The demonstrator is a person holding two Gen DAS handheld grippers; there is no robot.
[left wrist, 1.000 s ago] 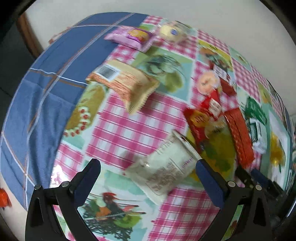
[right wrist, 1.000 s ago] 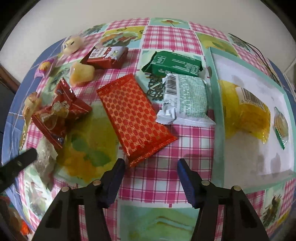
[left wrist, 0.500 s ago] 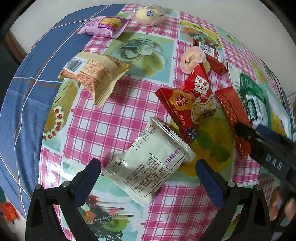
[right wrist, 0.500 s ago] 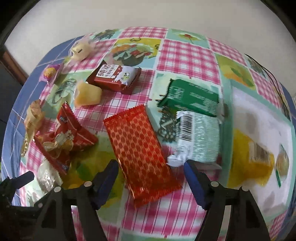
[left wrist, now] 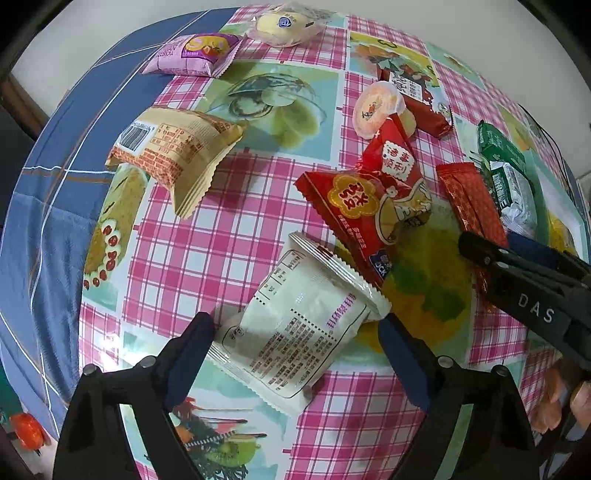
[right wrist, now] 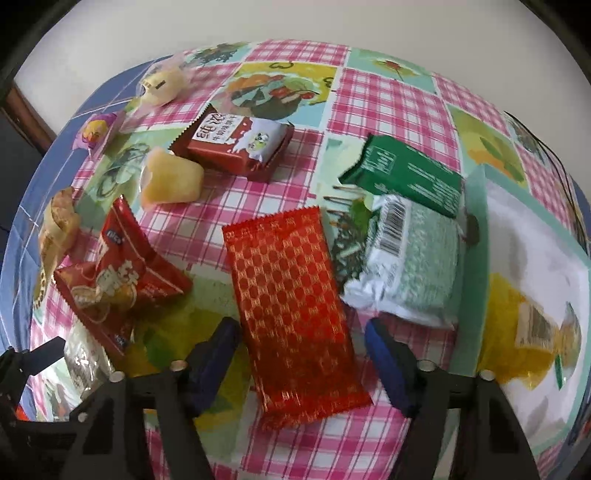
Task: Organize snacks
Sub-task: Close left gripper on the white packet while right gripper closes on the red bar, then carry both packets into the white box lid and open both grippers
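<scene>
- The tablecloth [left wrist: 207,258], glossy vinyl in pink check with fruit panels, covers the table; a blue cloth [left wrist: 40,206] lies under it and shows along the left edge.
- A shallow white tray [right wrist: 476,258] with a mint rim sits at the right; a yellow crinkly bag [right wrist: 517,325] lies inside it.
- The left gripper [left wrist: 295,339] has its fingers spread wide on either side of the white sachet [left wrist: 295,325], a flat printed foil pack with crimped ends; contact is not clear.
- The right gripper [right wrist: 301,354] is likewise open, its blue pads flanking the near end of the red foil packet [right wrist: 291,306], a long flat pack with a gold lattice pattern.
- Just right of that packet lies a pale green pillow pack [right wrist: 410,262], with a dark green box [right wrist: 402,177] behind it and touching it.
- Two red puffy bags [left wrist: 373,199] overlap between the sachet and the red foil packet.
- A beige crimped pack [left wrist: 177,151] lies apart on the left, with bare cloth around it.
- Farther back: a red carton [right wrist: 236,144], a jelly cup [right wrist: 170,181], a purple pack [left wrist: 192,53], a wrapped bun [left wrist: 284,24].
</scene>
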